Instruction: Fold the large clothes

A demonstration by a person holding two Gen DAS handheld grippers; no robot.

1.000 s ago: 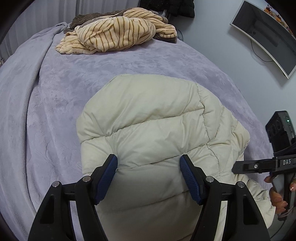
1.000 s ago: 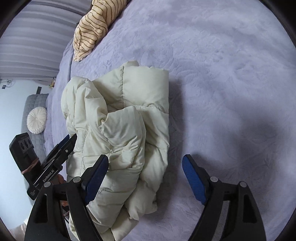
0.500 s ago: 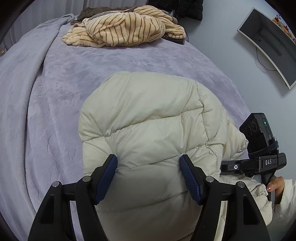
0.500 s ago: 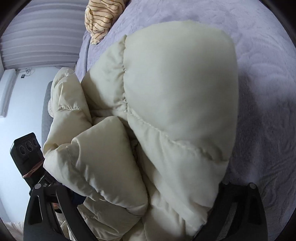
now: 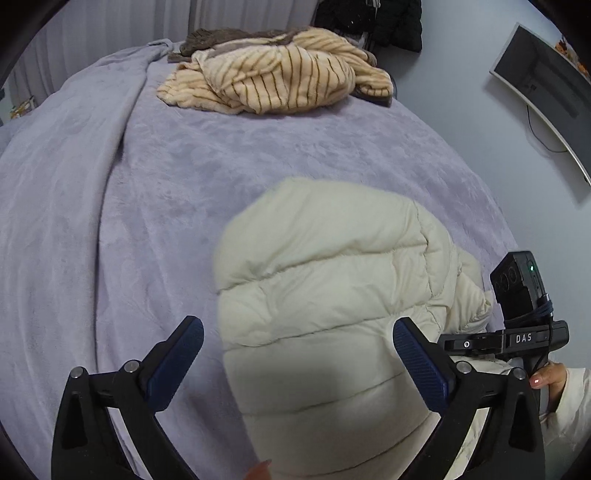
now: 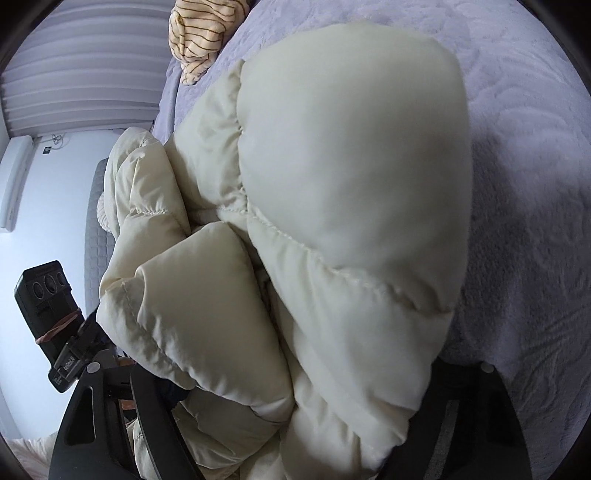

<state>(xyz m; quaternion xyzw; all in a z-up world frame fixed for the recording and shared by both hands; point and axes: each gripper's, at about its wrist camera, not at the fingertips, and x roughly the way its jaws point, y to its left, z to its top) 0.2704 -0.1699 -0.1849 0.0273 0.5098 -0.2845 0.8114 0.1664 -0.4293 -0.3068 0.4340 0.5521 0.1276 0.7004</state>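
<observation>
Near the bed's (image 5: 110, 206) front edge, the folded cream puffer jacket (image 5: 332, 295) sits between the left gripper's (image 5: 295, 354) jaws, which just sprang wide and released it. That puffy fill could spring back and unfold. The right gripper (image 6: 295, 417) is buried in jacket; can't tell its grip.

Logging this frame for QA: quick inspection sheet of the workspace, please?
Surface: bed under a lilac blanket.
Job's things: cream puffer jacket, bundled at the near edge.
Clutter: striped beige garment with a brown garment at the far end.
Grippers: left gripper open, jaws just widened, pads off the jacket; right gripper buried in the jacket, fingertips hidden, grip unclear.
Cables: one hanging below the wall monitor.
Surroundings: pale wall, curtains, dark clothes.
</observation>
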